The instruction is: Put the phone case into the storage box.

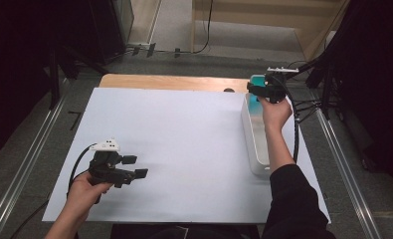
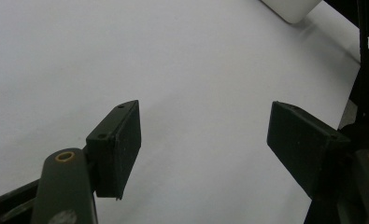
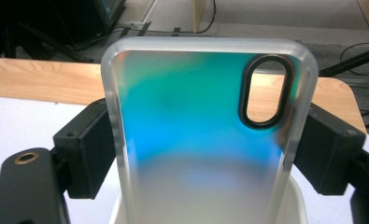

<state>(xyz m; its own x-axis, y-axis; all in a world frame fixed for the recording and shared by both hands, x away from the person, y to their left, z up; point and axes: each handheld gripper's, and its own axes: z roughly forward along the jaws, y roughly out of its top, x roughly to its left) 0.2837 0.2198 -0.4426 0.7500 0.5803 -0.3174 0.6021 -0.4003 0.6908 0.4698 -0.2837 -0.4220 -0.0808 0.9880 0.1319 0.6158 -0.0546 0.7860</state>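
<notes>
Far left of the bin (image 1: 256, 149), down near the sheet's (image 1: 184, 139) front edge: left gripper (image 1: 134, 167), parked low over bare white, pointing toward the bin. Jaws spread wide, nothing between them, pads (image 2: 126, 144) facing each other across plain sheet in the left gripper view. Looks like idling, kept out of the way and ready to help if needed.

Middle stretch between that and the bin: just blank sheet, with a strip of wooden table (image 1: 174, 82) past the far edge.

Then the bin itself, long white thing lying along the sheet's right side. At its far end, right gripper (image 1: 257, 92) up above the rim, clamped on a phone case (image 3: 201, 130). Frosted clear edges, teal-to-blue sheen, oval camera cutout near the top corner. Held upright, squeezed by its two long sides, one pad (image 3: 91, 149) on each edge, so a fairly wide grip but definitely pressing, not loose. Bottom end of the case sitting right over the bin's mouth in the right gripper view, can't tell whether touching the rim or just clear of it.

Guessing the side grip keeps the flat back free of pads and lets the case slide straight down or up through the narrow opening. Hard to call from here whether going in or coming out.
</notes>
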